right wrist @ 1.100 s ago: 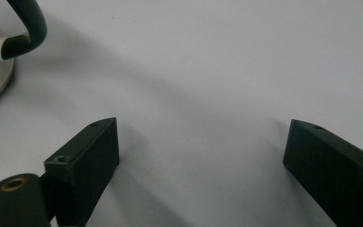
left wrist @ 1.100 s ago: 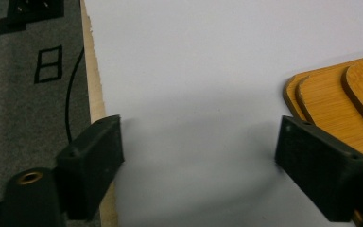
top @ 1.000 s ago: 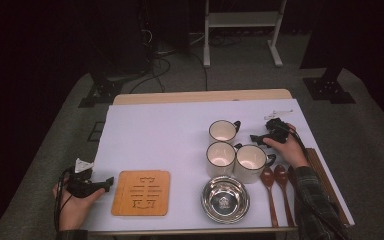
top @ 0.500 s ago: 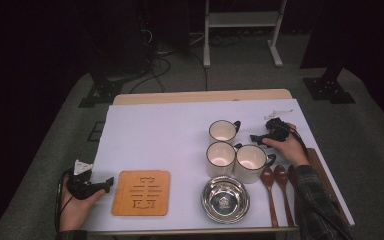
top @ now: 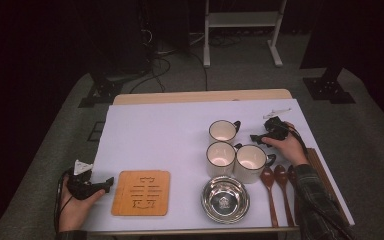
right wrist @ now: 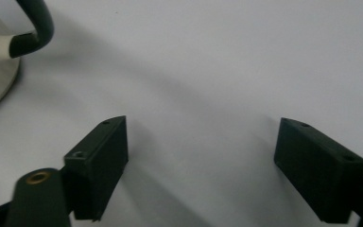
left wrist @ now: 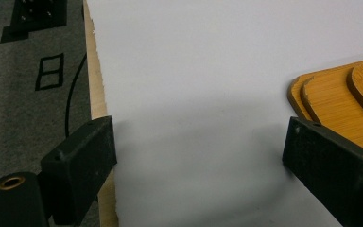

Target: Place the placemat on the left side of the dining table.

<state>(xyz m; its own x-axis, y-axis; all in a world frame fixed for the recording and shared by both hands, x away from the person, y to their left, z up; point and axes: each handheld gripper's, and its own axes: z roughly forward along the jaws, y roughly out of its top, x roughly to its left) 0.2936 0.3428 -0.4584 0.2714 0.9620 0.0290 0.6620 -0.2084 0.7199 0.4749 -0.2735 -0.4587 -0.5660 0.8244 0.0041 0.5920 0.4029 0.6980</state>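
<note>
Cups are standing in a cluster right of centre; right gripper, just beside their handles, is closing its wide empty jaws slightly, seemingly preparing a grasp, while left gripper is resting open and empty beside the wooden mat

We stood in what looked like a recording lab, not a home: the counter wore a white sheet, black stand feet and loose cables sat on grey carpet, amid darkness.
</note>
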